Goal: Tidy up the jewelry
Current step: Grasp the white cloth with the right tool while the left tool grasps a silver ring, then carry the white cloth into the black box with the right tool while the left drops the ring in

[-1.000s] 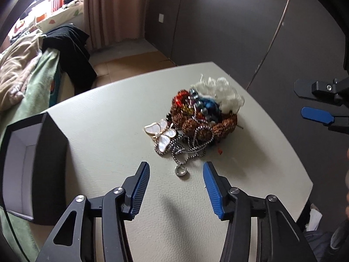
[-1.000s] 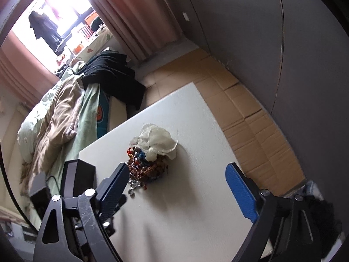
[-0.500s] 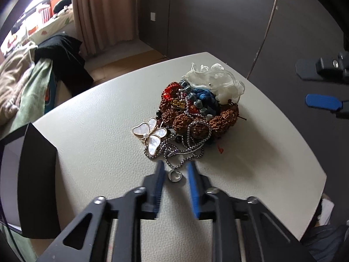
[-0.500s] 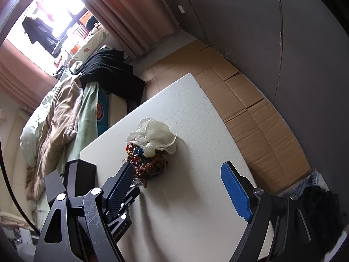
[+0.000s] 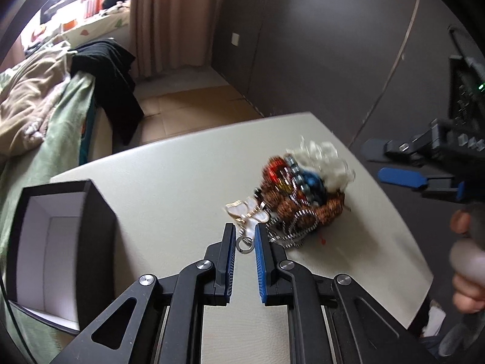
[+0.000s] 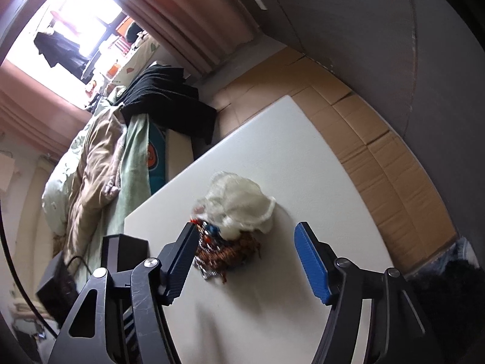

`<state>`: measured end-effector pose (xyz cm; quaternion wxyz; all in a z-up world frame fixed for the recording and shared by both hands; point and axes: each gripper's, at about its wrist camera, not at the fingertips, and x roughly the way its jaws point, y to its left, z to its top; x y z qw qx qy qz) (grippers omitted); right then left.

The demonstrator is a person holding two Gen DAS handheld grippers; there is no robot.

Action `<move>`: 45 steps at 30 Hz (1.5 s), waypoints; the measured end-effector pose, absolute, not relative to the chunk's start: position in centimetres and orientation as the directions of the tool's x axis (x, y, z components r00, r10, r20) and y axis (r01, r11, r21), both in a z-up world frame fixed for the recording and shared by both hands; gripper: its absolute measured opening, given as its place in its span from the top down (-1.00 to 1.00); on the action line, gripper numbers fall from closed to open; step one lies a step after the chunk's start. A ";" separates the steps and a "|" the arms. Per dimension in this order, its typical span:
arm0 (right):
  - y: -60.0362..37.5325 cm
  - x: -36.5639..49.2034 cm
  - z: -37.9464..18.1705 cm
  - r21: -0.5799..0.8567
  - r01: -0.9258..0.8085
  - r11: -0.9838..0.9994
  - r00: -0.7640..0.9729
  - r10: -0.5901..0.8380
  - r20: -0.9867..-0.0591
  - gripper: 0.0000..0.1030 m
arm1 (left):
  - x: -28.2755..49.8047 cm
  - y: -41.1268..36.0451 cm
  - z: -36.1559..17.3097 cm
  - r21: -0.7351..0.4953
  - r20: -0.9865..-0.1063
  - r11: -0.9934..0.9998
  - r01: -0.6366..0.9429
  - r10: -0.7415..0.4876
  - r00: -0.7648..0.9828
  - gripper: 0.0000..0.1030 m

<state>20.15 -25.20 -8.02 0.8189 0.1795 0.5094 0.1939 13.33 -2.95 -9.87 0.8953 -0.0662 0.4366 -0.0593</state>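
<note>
We work over a pale table (image 5: pixel 169 182) with an open black box (image 5: pixel 60 242) standing at its left edge, white inside and showing nothing in it. The jewelry heap (image 5: pixel 300 191) sits toward the table's right side, well apart from the box: brown beaded bracelets, red and blue beads, and a white frilly piece (image 6: pixel 242 209) at its far end. A silver chain (image 5: pixel 291 236) trails out of the heap toward us and ends in a small ring (image 5: pixel 245 243).

That ring is what the next move turns on. It lies straight ahead of our left gripper (image 5: pixel 245 242), between the two fingers, which stand close together with a narrow gap; we cannot tell whether they truly pinch it. The chain's length runs away to the right into the pile, and the box lies to the left, so a carry would likely drag the tangled pile. A pearly butterfly piece (image 5: pixel 247 212) sits just beyond the fingertips, close enough to snag.

Our right gripper (image 6: pixel 245 251) hovers over the heap's far side, fingers wide apart, holding nothing.
</note>
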 end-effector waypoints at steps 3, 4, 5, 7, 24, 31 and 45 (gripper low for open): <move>-23.9 21.1 -8.5 0.474 -0.147 0.868 0.402 0.490 -0.773 -0.29 | 13.2 -1.6 -8.9 -0.184 -0.759 0.983 0.024 -0.157 0.632 0.75; -23.5 21.4 -8.9 0.473 -0.146 0.869 0.393 0.490 -0.778 -0.29 | 13.1 -1.1 -8.6 -0.189 -0.753 0.982 0.012 -0.153 0.640 0.75; -23.4 21.6 -9.1 0.470 -0.145 0.871 0.392 0.487 -0.781 -0.29 | 13.0 -0.5 -8.3 -0.195 -0.749 0.981 0.000 -0.149 0.646 0.75; -22.6 22.5 -9.5 0.454 -0.151 0.878 0.391 0.475 -0.788 -0.29 | 12.9 0.6 -7.9 -0.209 -0.743 0.978 -0.023 -0.143 0.654 0.75; -21.3 21.5 -5.7 0.541 -0.253 0.802 0.485 0.589 -0.646 0.94 | 10.8 7.0 -5.1 -0.265 -0.685 0.952 -0.151 -0.075 0.725 0.75; -17.7 19.1 -3.7 0.579 -0.353 0.735 0.462 0.675 -0.575 0.94 | 9.6 9.1 -3.9 -0.274 -0.660 0.944 -0.185 -0.045 0.750 0.75; -9.6 16.0 -3.9 0.655 -0.463 0.597 0.325 0.802 -0.501 0.94 | 7.2 13.4 -2.3 -0.308 -0.636 0.910 -0.279 0.021 0.772 0.75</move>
